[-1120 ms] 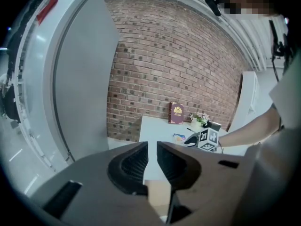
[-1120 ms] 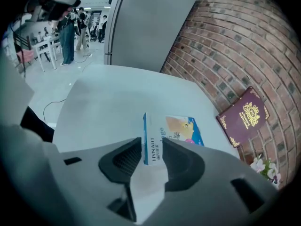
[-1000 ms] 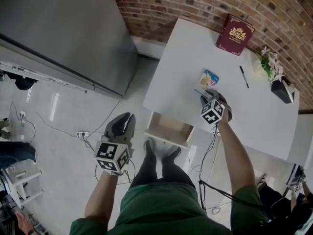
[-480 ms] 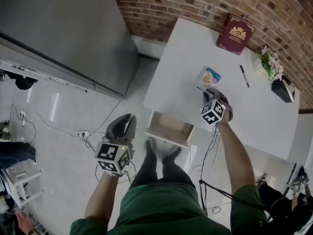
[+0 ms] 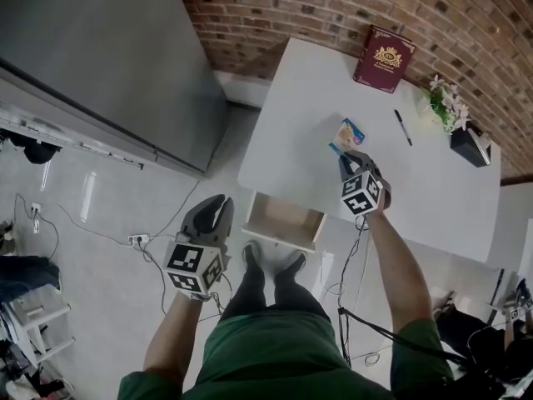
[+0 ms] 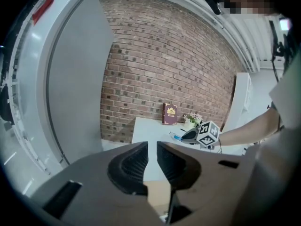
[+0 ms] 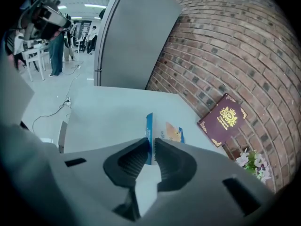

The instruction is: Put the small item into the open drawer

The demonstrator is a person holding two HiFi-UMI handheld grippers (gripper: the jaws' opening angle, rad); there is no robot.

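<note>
A person in green stands over a white table [image 5: 304,98] by a brick wall [image 5: 466,7], a two-jaw gripper in each hand. The right gripper [image 5: 343,157], reaching out over the tabletop and tipped downward, pinches a small blue packet [image 5: 348,132] by its near edge. Its jaws have just been closing, and its own view shows the right gripper [image 7: 151,143] with both ribbed pads pressed on the packet [image 7: 172,132], which juts forward past the tips, one thin blue side turned up. Whether the packet's far end touches the tabletop cannot be made out.

Beyond the right gripper's tips, a maroon book [image 5: 382,58] leans against the wall. A black pen [image 5: 402,127] lies off to the right of the tips, and farther right, a small flowering plant [image 5: 445,105] stands beside a dark box [image 5: 470,144].

The open drawer [image 5: 281,237] hangs pulled out from the table's near edge. It sits behind and to the left of the right gripper, and ahead and to the right of the left one. Its pale wooden bottom is bare.

The left gripper [image 5: 218,201] hangs over the floor beside the drawer, well apart from the packet. Its own view shows the left gripper [image 6: 152,147] with jaws a narrow slit apart and nothing between them. To its left rises a large grey cabinet [image 5: 100,57].
</note>
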